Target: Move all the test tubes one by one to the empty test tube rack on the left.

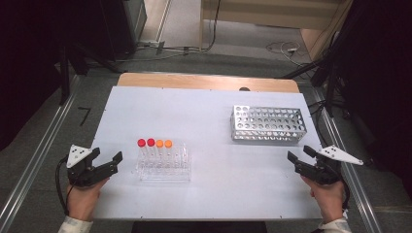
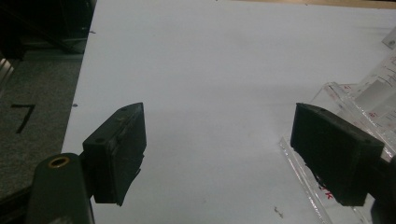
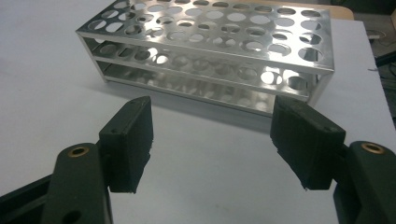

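Left hand-held gripper [image 1: 108,159], jaws spread and empty, just beside the clear rack [image 1: 164,167] holding four capped tubes [image 1: 154,143]; right hand-held gripper [image 1: 300,156], likewise spread and empty, near the metal rack [image 1: 268,123] on the white bench [image 1: 204,111].
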`<act>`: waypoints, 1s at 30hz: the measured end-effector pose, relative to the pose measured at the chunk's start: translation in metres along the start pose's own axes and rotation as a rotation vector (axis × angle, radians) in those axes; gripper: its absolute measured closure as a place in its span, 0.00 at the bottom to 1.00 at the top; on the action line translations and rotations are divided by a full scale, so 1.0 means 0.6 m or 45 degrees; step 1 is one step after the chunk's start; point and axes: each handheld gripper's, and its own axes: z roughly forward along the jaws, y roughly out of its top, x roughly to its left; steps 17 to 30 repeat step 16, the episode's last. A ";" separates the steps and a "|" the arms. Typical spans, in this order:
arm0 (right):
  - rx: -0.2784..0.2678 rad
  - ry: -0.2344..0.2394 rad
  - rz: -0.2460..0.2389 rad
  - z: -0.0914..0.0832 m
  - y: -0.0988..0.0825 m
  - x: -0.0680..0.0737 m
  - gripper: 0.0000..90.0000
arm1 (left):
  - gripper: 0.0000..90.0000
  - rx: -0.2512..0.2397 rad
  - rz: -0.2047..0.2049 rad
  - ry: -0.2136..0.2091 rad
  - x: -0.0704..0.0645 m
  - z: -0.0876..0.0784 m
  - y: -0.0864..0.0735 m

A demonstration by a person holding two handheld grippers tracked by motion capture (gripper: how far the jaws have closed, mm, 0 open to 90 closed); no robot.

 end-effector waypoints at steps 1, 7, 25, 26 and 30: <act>0.000 -0.003 0.002 -0.002 -0.002 -0.003 0.32 | 0.21 -0.001 0.001 0.004 0.000 0.000 0.000; 0.002 -0.037 0.029 -0.014 -0.015 -0.020 0.31 | 0.21 0.008 -0.008 0.008 0.002 0.002 -0.001; 0.013 -0.119 0.083 -0.030 -0.039 -0.052 0.31 | 0.21 0.013 -0.017 0.018 0.007 0.006 -0.003; 0.013 -0.119 0.083 -0.030 -0.039 -0.052 0.31 | 0.21 0.013 -0.017 0.018 0.007 0.006 -0.003; 0.013 -0.119 0.083 -0.030 -0.039 -0.052 0.31 | 0.21 0.013 -0.017 0.018 0.007 0.006 -0.003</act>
